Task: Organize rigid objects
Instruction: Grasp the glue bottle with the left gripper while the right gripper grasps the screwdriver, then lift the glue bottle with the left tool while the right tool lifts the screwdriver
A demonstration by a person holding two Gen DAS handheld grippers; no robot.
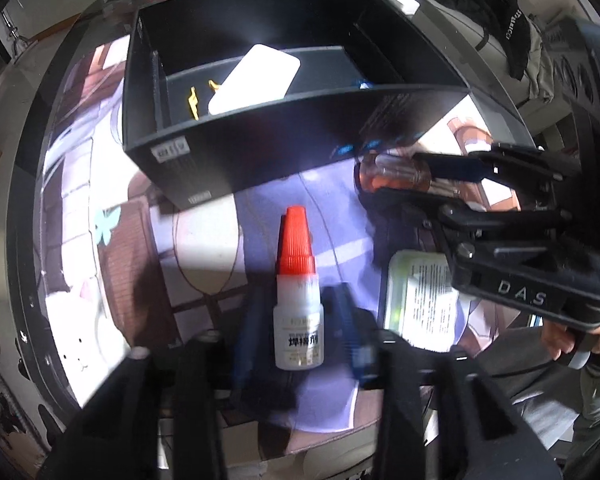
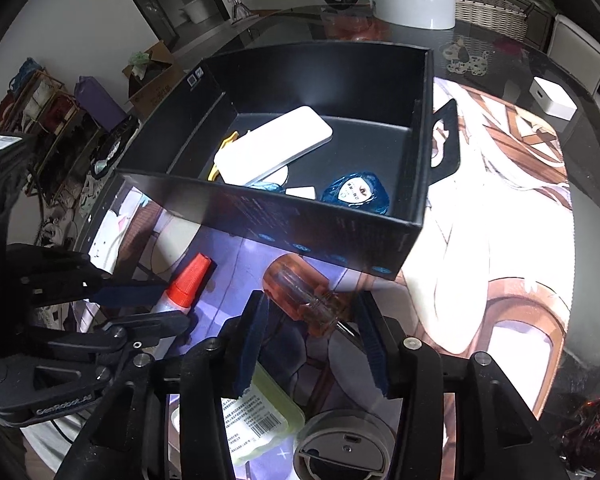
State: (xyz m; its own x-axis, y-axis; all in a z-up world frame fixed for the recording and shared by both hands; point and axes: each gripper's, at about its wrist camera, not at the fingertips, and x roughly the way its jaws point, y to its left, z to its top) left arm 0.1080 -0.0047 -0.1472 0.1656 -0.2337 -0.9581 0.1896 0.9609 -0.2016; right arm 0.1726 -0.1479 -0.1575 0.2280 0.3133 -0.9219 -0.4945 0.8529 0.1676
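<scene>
A black box (image 2: 300,216) stands on the printed mat (image 2: 500,248) that covers the table, toward the far edge. Inside the box lie a white flat case (image 2: 272,144), a yellow piece (image 2: 224,144) just beside it, a small white block (image 2: 300,192) and a blue round item (image 2: 358,194) near the front wall.

On the mat, just in front of the box, lies an orange screwdriver (image 2: 304,300). The right gripper (image 2: 314,344) has its two fingers apart, one on each side of the transparent handle. In the left wrist view the fingers look very close to the handle, but I cannot tell if they already touch it.

A white glue bottle (image 1: 298,304) with a red cap (image 1: 296,240) lies on the mat to the left of the screwdriver, its cap pointing to the box. The left gripper (image 1: 298,340) is also spread, with the bottle body between its blue pads (image 1: 248,336); a gap shows on both sides of the bottle.

A green pack (image 2: 260,420) with a white label lies near the front edge of the mat, under the right gripper. Beside it is a round grey lid (image 2: 344,444). A white cube (image 2: 552,98) sits near the far right edge of the table.
</scene>
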